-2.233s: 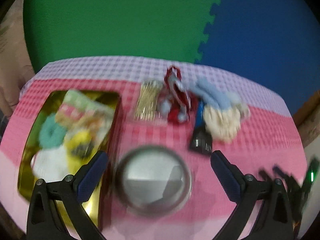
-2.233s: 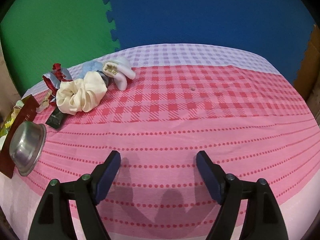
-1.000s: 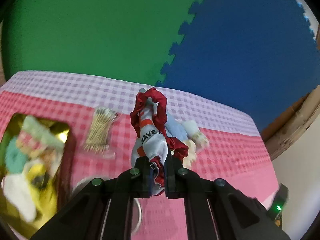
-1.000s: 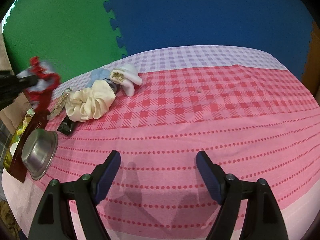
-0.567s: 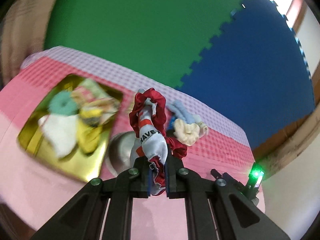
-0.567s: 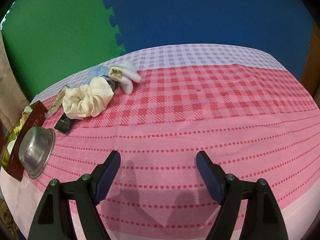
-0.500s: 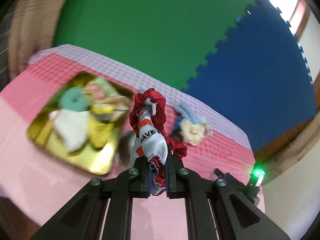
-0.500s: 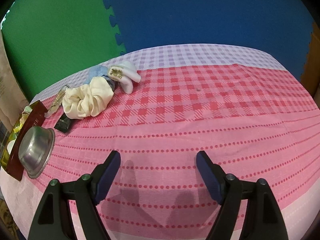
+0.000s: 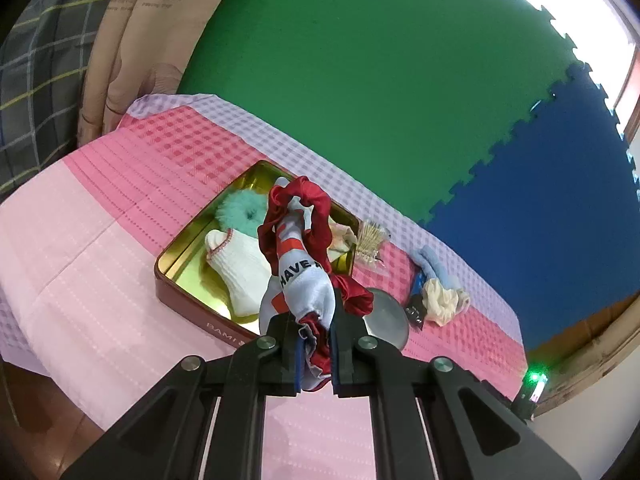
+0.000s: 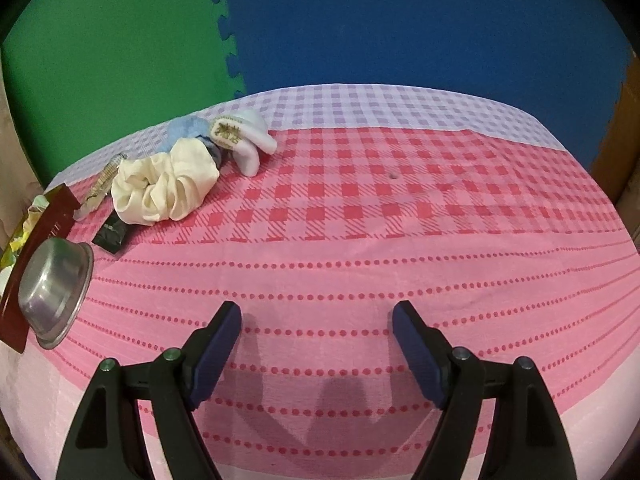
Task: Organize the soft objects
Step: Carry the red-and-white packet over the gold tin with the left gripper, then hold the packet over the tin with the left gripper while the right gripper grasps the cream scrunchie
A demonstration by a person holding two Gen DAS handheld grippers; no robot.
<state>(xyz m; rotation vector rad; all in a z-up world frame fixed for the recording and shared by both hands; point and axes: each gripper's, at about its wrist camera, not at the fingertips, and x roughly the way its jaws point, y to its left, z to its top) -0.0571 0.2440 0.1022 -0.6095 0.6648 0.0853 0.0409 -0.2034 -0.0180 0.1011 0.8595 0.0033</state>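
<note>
Scrunchie, red [image 9: 320,216]: pinched with a pale printed sock [image 9: 306,280] in the left tool [image 9: 314,354], raised above the tin.
Tin [image 9: 188,300]: on the pink worktop [image 9: 80,280], holding a teal scrunchie [image 9: 240,212] and a white sock [image 9: 240,264].
Right tool [image 10: 316,332]: jaws wide apart, empty, above the cloth.
Cream scrunchie [image 10: 166,182]: on the worktop, near the metal bowl [image 10: 54,284].

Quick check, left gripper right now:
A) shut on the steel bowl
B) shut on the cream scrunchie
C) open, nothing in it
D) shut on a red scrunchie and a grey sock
D: the left gripper is clamped on the red scrunchie and grey sock, held above the tin; the cream scrunchie and bowl lie on the cloth.
</note>
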